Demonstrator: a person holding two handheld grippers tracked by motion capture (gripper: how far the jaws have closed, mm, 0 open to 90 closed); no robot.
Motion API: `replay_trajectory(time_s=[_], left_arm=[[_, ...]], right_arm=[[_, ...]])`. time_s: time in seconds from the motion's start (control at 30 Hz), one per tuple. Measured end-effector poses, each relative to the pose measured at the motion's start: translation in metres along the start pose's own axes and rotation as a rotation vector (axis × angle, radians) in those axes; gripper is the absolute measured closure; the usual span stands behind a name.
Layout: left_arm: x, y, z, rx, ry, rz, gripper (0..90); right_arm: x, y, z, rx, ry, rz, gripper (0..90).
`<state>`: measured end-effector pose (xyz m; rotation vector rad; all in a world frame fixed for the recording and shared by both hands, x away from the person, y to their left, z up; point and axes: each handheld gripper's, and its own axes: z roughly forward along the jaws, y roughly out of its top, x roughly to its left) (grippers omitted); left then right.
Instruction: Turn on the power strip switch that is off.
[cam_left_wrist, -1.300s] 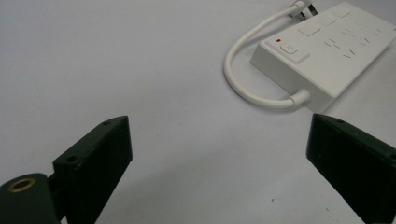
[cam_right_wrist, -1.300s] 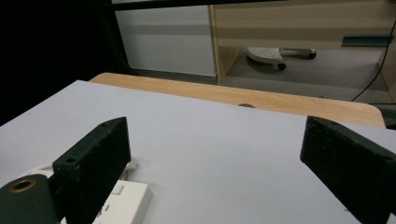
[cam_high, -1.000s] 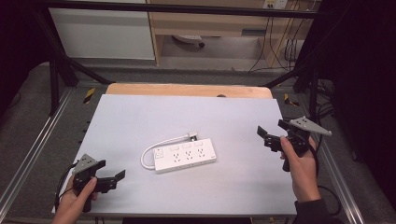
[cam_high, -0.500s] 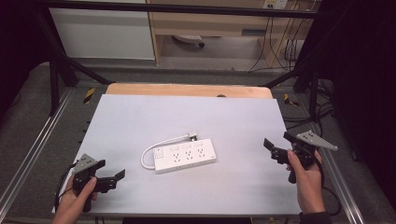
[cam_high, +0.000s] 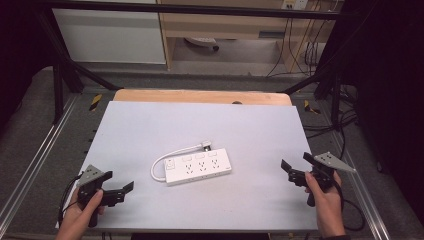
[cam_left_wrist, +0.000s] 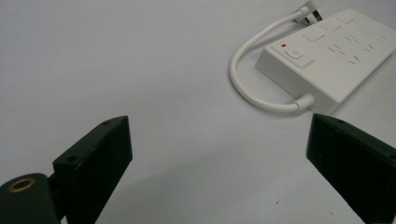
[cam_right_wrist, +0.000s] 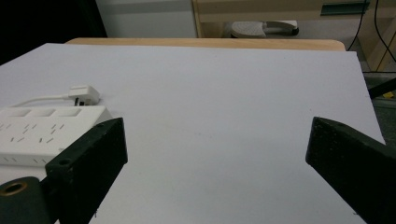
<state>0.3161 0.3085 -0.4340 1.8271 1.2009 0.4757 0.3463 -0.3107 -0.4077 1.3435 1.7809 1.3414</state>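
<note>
A white power strip (cam_high: 198, 168) lies flat in the middle of the white table top (cam_high: 200, 125). Its short white cable (cam_high: 159, 165) loops round to a plug (cam_high: 206, 145) resting behind it. My left gripper (cam_high: 122, 192) is open at the near left corner, pointing toward the strip; its view has the strip (cam_left_wrist: 331, 60) and cable (cam_left_wrist: 247, 79) beyond the wide jaws. My right gripper (cam_high: 296, 167) is open near the right edge, nothing between its jaws. Its view shows the strip (cam_right_wrist: 42, 130) and plug (cam_right_wrist: 84, 93) at the left.
A wooden strip (cam_high: 200, 96) runs along the table's far edge. Metal rails (cam_high: 45, 150) flank both sides, with black frame bars behind. Cables (cam_high: 345, 125) lie on the floor at the right. White cabinets (cam_high: 110, 30) stand beyond the table.
My right gripper has moved back toward the near edge and slightly right, away from the power strip. The left gripper and the strip have stayed put.
</note>
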Motion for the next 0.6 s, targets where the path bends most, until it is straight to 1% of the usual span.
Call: replay_trajectory(time_s=[0.07, 0.13, 0.2, 0.33, 0.4, 0.5, 0.57, 0.6], left_arm=[[0.0, 0.0, 0.0, -0.002, -0.001, 0.001, 7.2], [0.001, 0.0, 0.0, 0.0, -0.001, 0.0, 7.2], [0.001, 0.0, 0.0, -0.001, -0.002, 0.0, 7.2], [0.001, 0.0, -0.001, -0.004, -0.001, 0.003, 7.2], [0.0, 0.0, -0.001, -0.003, -0.002, 0.003, 7.1], [0.0, 0.0, 0.0, -0.003, -0.003, 0.008, 7.2], [0.0, 0.001, 0.0, -0.002, -0.004, 0.01, 7.2], [-0.001, 0.001, 0.0, -0.003, -0.003, 0.012, 7.2]], right_arm=[[0.001, -0.005, 0.001, 0.002, -0.007, 0.0, 5.5], [0.002, -0.009, 0.001, 0.008, -0.005, 0.0, 5.3], [0.003, -0.012, 0.003, 0.015, -0.002, -0.009, 4.9], [0.008, -0.021, 0.005, 0.045, 0.015, -0.015, 3.8], [0.01, -0.025, 0.007, 0.073, 0.024, -0.015, 3.7], [0.014, -0.032, 0.013, 0.131, 0.021, -0.028, 3.7], [0.018, -0.037, 0.019, 0.188, 0.005, -0.04, 4.7], [0.019, -0.038, 0.021, 0.209, -0.006, -0.057, 5.0]])
